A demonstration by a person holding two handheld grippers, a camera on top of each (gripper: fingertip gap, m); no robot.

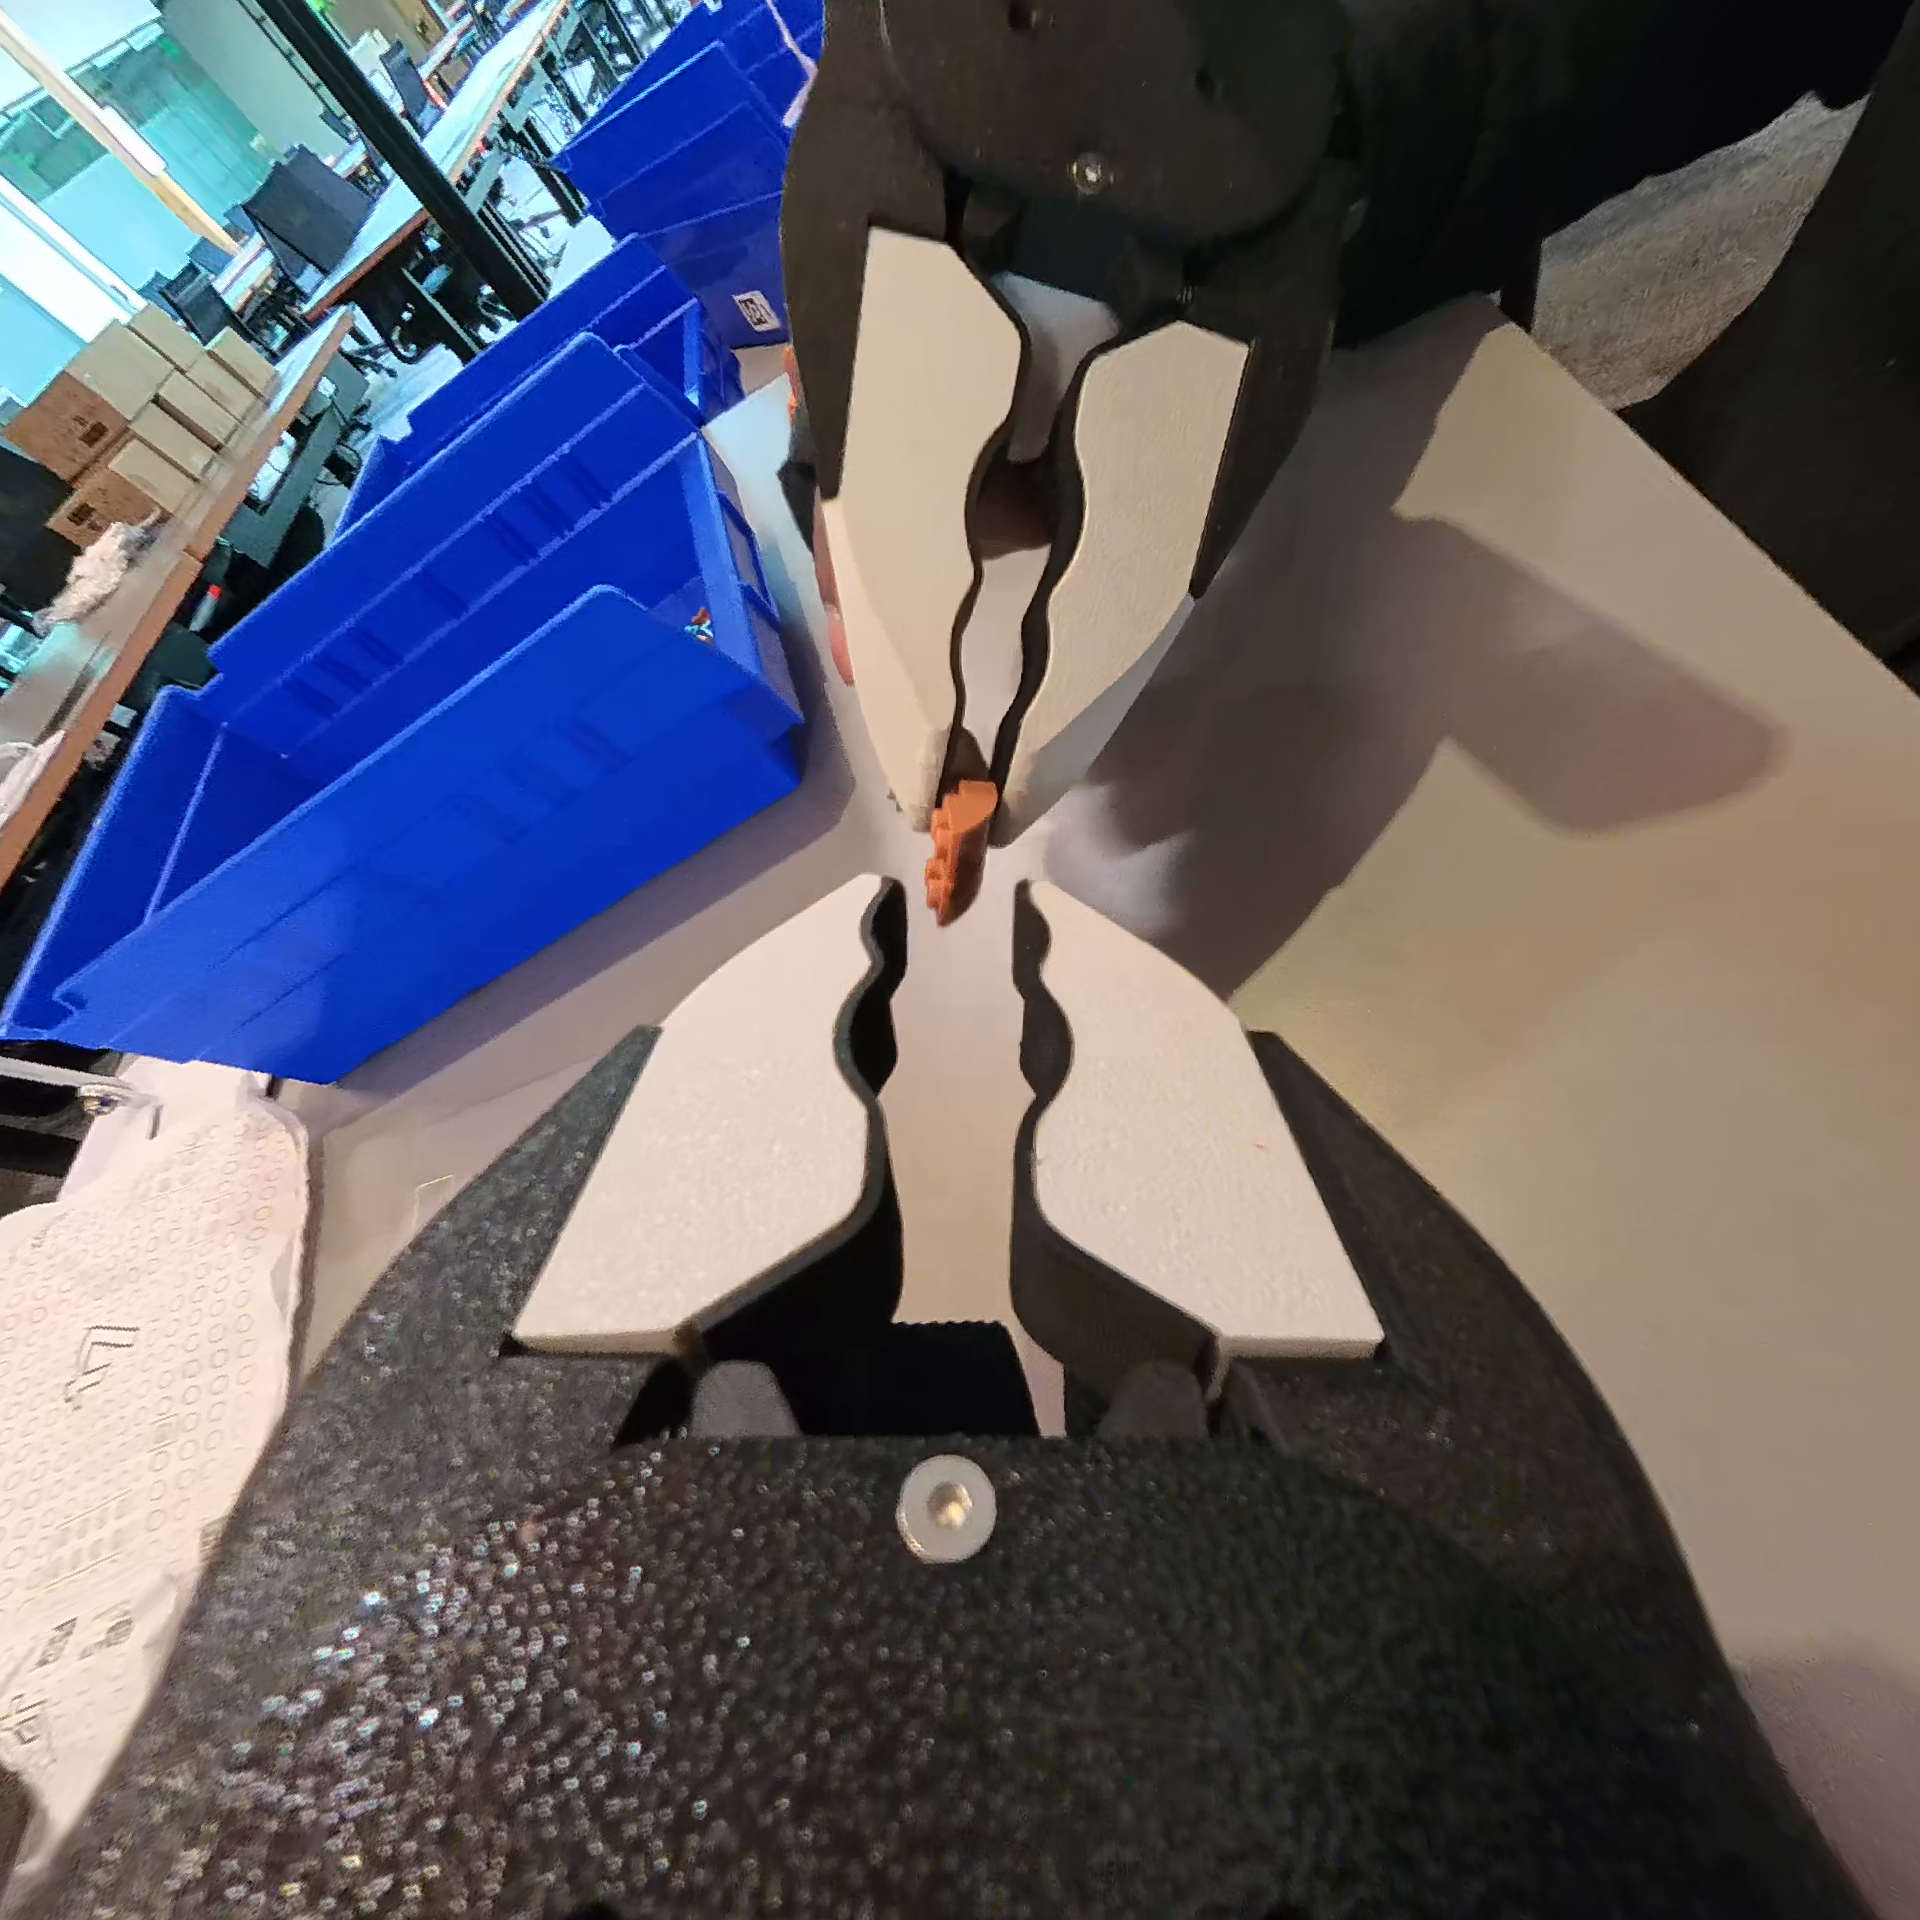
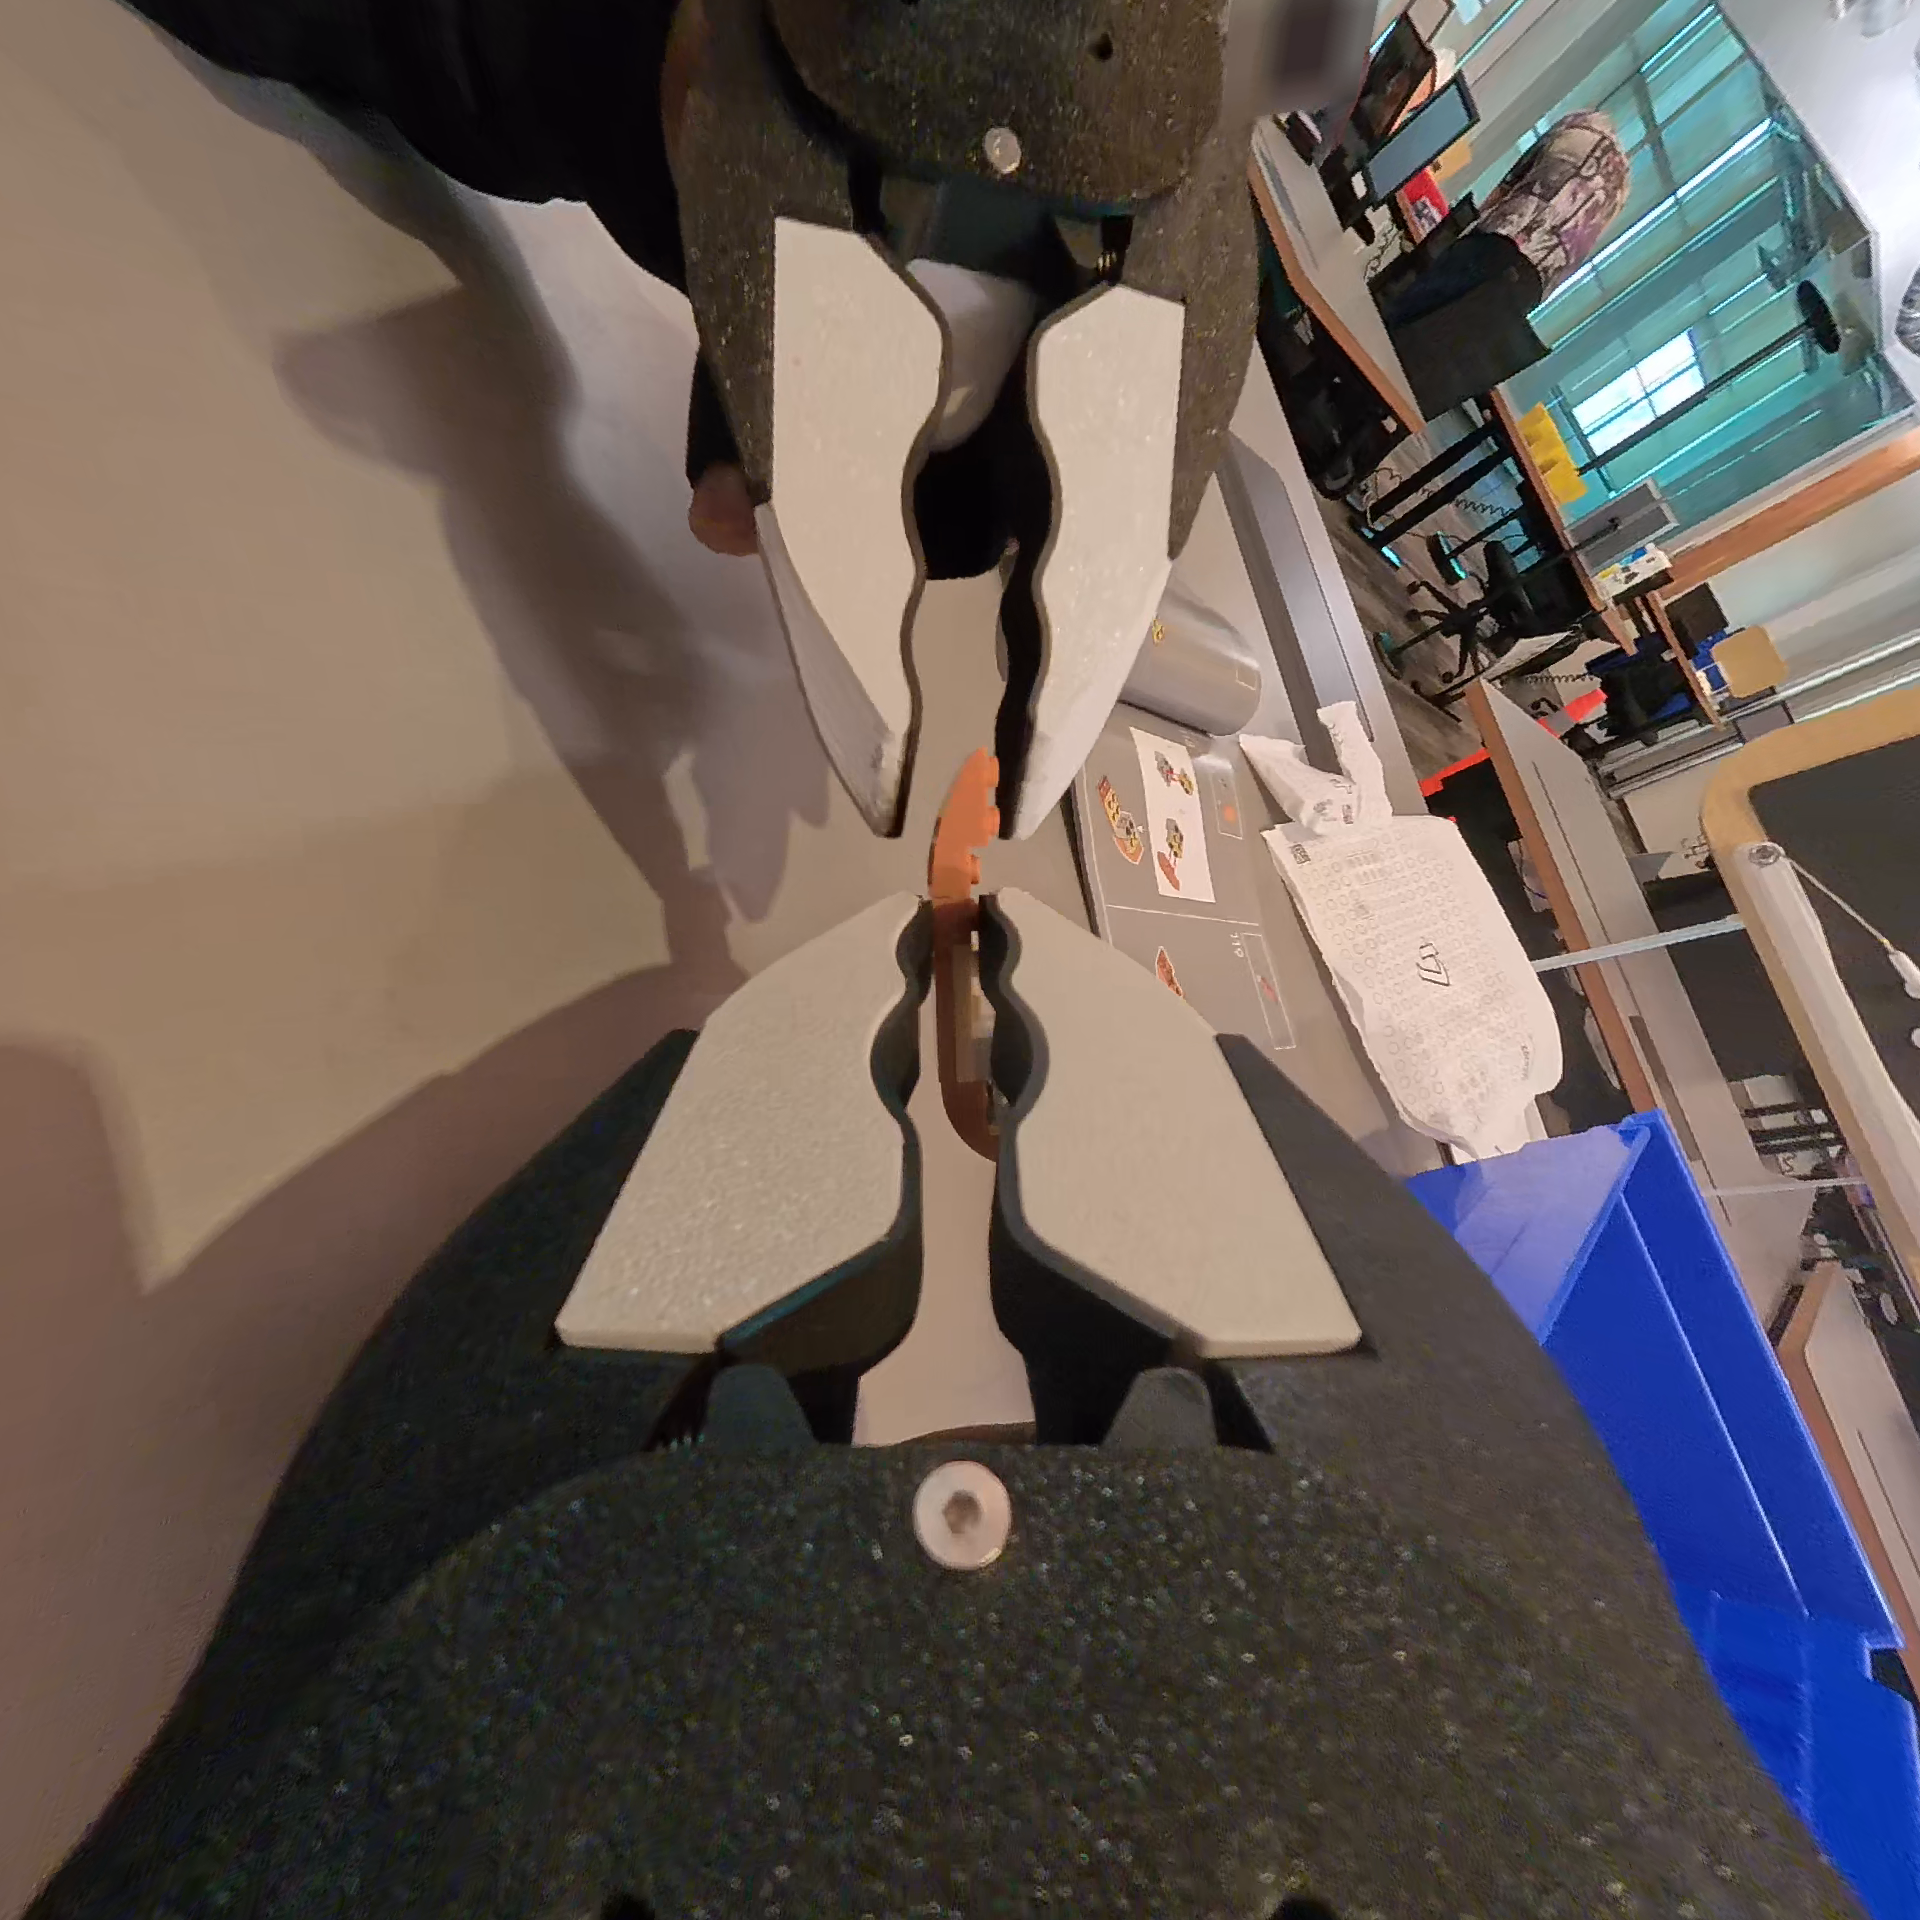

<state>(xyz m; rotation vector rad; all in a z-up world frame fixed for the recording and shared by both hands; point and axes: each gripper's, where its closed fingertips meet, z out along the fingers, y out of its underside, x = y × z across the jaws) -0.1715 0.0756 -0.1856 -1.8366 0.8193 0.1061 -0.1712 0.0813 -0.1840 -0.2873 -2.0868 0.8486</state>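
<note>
Sitting over grey table (image 1: 1455,935), blue bins (image 1: 436,727) at left edge | right tool (image 2: 951,909) clamping orange studded plate (image 2: 961,831), light, stiff, best pinched by flat faces | left tool (image 1: 956,888) gaping, touching nothing, plate tip just ahead.

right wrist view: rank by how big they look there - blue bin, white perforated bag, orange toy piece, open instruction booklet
1. blue bin, though it is nearest the camera and cut off by the frame
2. white perforated bag
3. open instruction booklet, partly hidden behind the fingers, so its place beside the bag is unsure
4. orange toy piece, held in the right gripper
</note>
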